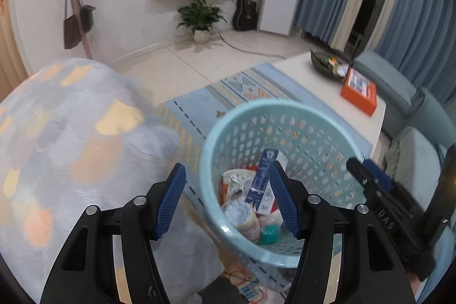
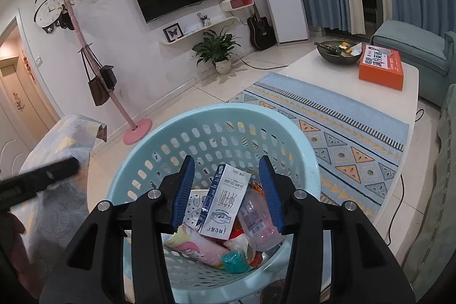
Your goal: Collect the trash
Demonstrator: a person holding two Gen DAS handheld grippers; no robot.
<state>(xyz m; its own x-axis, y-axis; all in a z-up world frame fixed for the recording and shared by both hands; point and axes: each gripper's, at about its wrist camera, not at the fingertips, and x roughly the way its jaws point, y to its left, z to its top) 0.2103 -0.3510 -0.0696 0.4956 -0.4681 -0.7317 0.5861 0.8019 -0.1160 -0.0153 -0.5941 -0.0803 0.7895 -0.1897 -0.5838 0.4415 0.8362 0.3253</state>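
A light-blue perforated basket (image 1: 256,107) (image 2: 216,116) stands on the rug and holds several pieces of trash. A blue-and-white milk carton (image 1: 262,181) (image 2: 225,204) leans inside it, free of any pads. A clear plastic bottle (image 2: 256,221), a teal crumpled piece (image 2: 235,261) and a paper cup (image 1: 242,215) lie beside the carton. My left gripper (image 1: 226,165) hovers open over the basket's near left rim. My right gripper (image 2: 226,158) (image 1: 367,178) hangs open above the basket, with the carton below its gap.
Furniture draped in a patterned cloth (image 1: 71,147) sits close on the left. A white low table (image 2: 327,70) at the right carries an orange box (image 2: 382,67) and a dark bowl (image 2: 336,51). A coat rack (image 2: 136,130), a patterned rug (image 2: 342,133) and a sofa (image 2: 413,47) surround.
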